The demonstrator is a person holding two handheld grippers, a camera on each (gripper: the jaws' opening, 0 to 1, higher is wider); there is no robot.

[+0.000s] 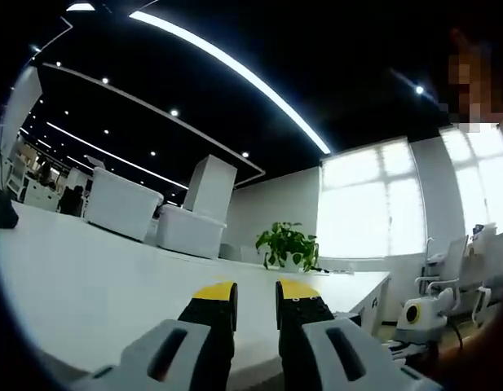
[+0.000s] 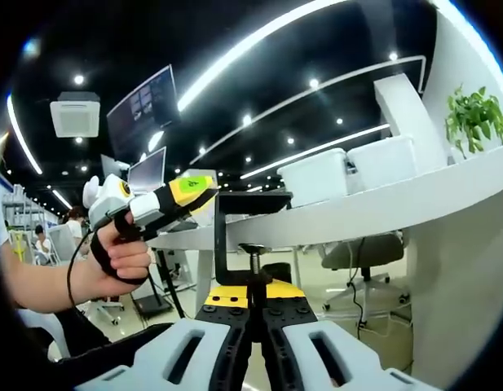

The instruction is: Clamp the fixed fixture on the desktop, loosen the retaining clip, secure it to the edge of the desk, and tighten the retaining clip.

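Right gripper [image 2: 251,300]: my jaws are pressed together on the lower end of the clamp fixture [image 2: 235,228], pinching the screw [image 2: 254,265] of the retaining clip from either side. The fixture is a black C-shaped bracket. Its top arm lies over the table [image 2: 381,208] at the edge, its back bar runs down beside that edge, and the screw rises from below toward the underside, its long axis running straight up from my jaws. The pad at the screw's top looks just short of the underside; I cannot tell if it touches.

Left gripper [image 1: 255,301]: jaws spread a little, a narrow gap between the yellow tips, nothing between them. In the left gripper view they hover low over the white tabletop [image 1: 96,285], pointing across it toward a potted plant [image 1: 288,244] and white storage bins [image 1: 190,228] at the far side. In the right gripper view this same gripper sits just beside the bracket's top arm, tip near it, held in my left hand [image 2: 121,257].

Judgement: the bracket is seated on the edge and tightening is the step in hand. The right jaws are on the screw already and are the ones to turn it about its long axis; the left, nearer the top arm, could steady the bracket.
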